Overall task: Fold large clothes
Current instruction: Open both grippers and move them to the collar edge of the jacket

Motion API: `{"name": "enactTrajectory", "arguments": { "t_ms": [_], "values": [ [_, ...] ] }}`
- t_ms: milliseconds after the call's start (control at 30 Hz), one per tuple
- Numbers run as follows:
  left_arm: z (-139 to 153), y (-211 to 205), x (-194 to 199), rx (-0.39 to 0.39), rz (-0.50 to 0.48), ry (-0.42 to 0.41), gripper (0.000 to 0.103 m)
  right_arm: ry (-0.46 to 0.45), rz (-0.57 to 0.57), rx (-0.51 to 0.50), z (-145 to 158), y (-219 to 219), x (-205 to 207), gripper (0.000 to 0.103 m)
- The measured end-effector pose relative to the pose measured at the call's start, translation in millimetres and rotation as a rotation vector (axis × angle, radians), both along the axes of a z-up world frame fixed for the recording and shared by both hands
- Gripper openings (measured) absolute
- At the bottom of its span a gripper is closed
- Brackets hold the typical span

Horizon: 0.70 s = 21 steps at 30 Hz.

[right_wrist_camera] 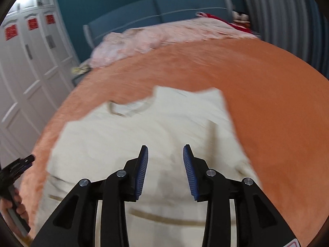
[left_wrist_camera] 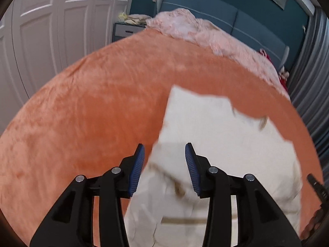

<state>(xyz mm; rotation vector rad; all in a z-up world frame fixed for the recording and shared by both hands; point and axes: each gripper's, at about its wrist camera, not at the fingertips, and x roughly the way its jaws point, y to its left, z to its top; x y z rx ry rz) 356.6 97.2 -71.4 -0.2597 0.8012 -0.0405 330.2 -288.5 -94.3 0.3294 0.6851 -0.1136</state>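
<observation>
A cream garment (left_wrist_camera: 216,135) with tan stripes lies spread on an orange plush bed cover (left_wrist_camera: 92,107). It also shows in the right wrist view (right_wrist_camera: 133,140), collar towards the headboard. My left gripper (left_wrist_camera: 164,150) is open and empty, hovering above the garment's left edge. My right gripper (right_wrist_camera: 165,150) is open and empty above the garment's middle. The right gripper shows at the right edge of the left wrist view (left_wrist_camera: 317,185). The left gripper shows at the left edge of the right wrist view (right_wrist_camera: 18,166).
A pink fluffy blanket (left_wrist_camera: 197,30) is bunched near the blue headboard (left_wrist_camera: 236,16). White wardrobe doors (left_wrist_camera: 51,30) stand on the left. A nightstand (left_wrist_camera: 123,29) sits by the bed. Grey curtains (left_wrist_camera: 312,78) hang on the right. Red items (right_wrist_camera: 224,20) lie by the pillow area.
</observation>
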Motion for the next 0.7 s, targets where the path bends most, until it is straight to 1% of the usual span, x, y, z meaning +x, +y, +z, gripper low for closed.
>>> {"name": "enactTrajectory", "arguments": {
  "t_ms": [33, 100, 167, 267, 333, 400, 467, 600, 633, 700],
  "values": [
    [8, -1, 10, -0.022, -0.006, -0.006, 0.039, -0.008, 0.023, 0.011, 3, 8, 11, 0.035],
    [17, -7, 27, -0.029, -0.012, -0.009, 0.039, -0.018, 0.061, 0.017, 7, 25, 34, 0.035],
    [23, -21, 48, -0.010, -0.033, -0.011, 0.039, -0.018, 0.102, 0.001, 7, 45, 55, 0.035],
    [24, -44, 72, 0.021, -0.071, -0.013, 0.039, -0.002, 0.158, -0.032, 2, 74, 84, 0.035],
    [19, -58, 86, 0.027, -0.099, -0.002, 0.039, 0.014, 0.189, -0.039, -4, 88, 98, 0.035],
    [6, -70, 101, 0.046, -0.111, 0.026, 0.039, 0.027, 0.208, -0.056, -13, 98, 110, 0.035],
    [-9, -80, 111, 0.051, -0.114, 0.051, 0.039, 0.044, 0.212, -0.075, -21, 102, 119, 0.035],
    [-41, -91, 125, 0.094, -0.112, 0.100, 0.039, 0.085, 0.209, -0.093, -40, 102, 135, 0.035],
    [-47, -91, 127, 0.098, -0.109, 0.102, 0.038, 0.091, 0.213, -0.099, -43, 103, 140, 0.035],
    [-48, -88, 131, 0.102, -0.109, 0.086, 0.039, 0.085, 0.224, -0.096, -42, 104, 150, 0.035]
  ]
}}
